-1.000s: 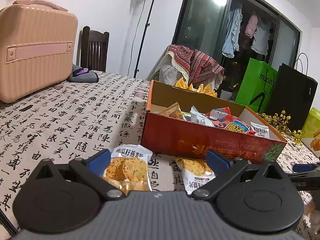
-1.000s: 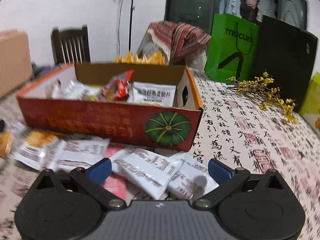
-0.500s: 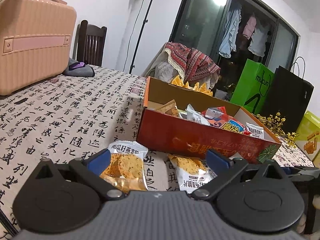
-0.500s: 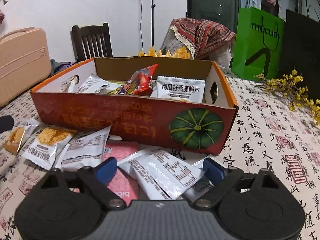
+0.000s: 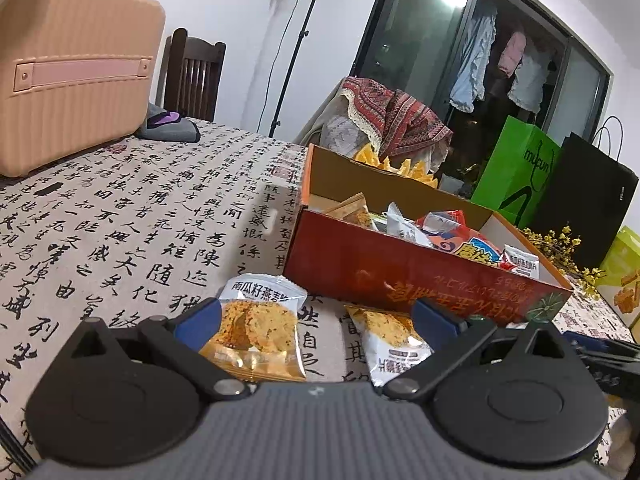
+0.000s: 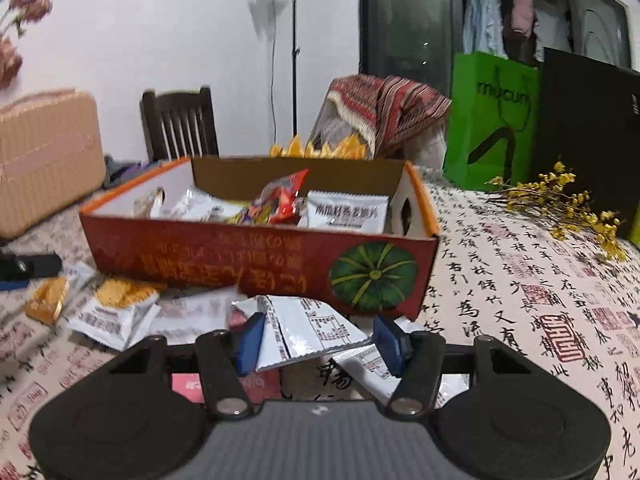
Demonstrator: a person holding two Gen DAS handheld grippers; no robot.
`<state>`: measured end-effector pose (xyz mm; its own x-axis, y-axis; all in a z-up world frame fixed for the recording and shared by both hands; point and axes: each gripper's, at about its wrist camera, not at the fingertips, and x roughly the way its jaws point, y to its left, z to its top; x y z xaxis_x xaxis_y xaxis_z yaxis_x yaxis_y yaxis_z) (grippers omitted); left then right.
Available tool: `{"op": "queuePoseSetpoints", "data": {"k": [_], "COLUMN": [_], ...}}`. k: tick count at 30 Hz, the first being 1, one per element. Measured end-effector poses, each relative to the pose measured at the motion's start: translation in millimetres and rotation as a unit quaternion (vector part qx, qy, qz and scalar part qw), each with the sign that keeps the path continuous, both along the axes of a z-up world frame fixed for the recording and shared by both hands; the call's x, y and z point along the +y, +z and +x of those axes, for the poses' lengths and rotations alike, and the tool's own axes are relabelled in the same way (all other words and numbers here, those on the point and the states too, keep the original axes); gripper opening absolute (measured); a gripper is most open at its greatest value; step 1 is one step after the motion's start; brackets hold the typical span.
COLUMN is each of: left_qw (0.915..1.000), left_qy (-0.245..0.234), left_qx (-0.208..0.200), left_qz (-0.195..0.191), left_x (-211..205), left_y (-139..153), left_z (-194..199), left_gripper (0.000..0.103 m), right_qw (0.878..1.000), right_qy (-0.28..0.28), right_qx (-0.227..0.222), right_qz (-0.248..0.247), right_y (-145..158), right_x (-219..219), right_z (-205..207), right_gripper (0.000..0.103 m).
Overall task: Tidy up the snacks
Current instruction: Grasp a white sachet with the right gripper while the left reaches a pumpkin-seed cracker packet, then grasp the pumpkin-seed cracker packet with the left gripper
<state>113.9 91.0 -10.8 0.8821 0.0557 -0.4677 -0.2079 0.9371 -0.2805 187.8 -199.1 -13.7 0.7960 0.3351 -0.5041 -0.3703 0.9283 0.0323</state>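
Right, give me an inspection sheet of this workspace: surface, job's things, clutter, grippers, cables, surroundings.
Surface: table under a calligraphy-print cloth.
Job's things: red snack box open on top, with several packets inside; loose cracker packets on the cloth in front of it; white packet raised off the cloth between the right gripper's fingers.
Clutter: pink suitcase, grey pouch, yellow flower sprigs, green bag, black bag.
Grippers: left gripper open, low over a cracker packet; right gripper shut on the white packet.
Cables: one cord hanging beside the lamp stand.
Surroundings: wooden chair, patterned throw, clothes hanging behind dark glass doors.
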Motion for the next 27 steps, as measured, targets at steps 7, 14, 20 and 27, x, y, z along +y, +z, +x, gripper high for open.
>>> {"op": "queuePoseSetpoints", "data": {"k": [7, 14, 20, 27], "left_qw": [0.9972, 0.9893, 0.9862, 0.9873], "left_qy": [0.052, 0.074, 0.060, 0.053], "left_qx": [0.030, 0.095, 0.123, 0.120], "left_qz": [0.044, 0.083, 0.094, 0.090], "left_x": [-2, 6, -1, 0], "left_y": [4, -1, -9, -10], "left_z": [3, 23, 37, 36], "left_gripper": [0.103, 0.103, 0.098, 0.054], "right_qw": [0.998, 0.997, 0.997, 0.997], "right_qy": [-0.006, -0.013, -0.016, -0.013], "right_qx": [-0.009, -0.012, -0.013, -0.017], "right_qz": [0.055, 0.074, 0.080, 0.080], "right_y": [6, 6, 6, 6], "right_x": [-22, -28, -30, -29], "right_z": [-9, -9, -9, -9], "right_gripper": [0.058, 0.058, 0.058, 0.058]}}
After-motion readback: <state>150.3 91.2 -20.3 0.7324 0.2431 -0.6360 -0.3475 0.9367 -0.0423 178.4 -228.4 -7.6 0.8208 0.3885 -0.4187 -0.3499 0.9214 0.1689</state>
